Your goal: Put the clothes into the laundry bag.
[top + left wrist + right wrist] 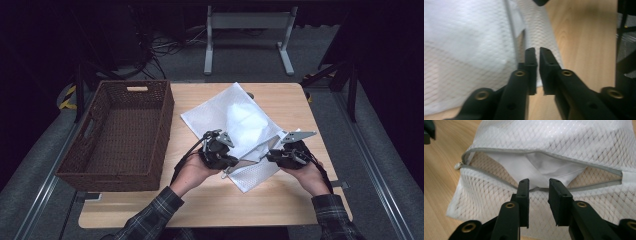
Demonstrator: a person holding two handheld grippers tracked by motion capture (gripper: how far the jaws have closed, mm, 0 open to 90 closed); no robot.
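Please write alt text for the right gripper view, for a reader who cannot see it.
A white mesh laundry bag lies on a wooden table, its grey zipper open, white cloth inside. The right tool reaches its lower zipper edge, jaws apart.

White mesh laundry bag flat on table, grey zipper open, apparently white cloth inside.

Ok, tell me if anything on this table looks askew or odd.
The white mesh bag lies skewed across the table, its zipper gaping open, white cloth bunched inside. The wicker basket sits straight.
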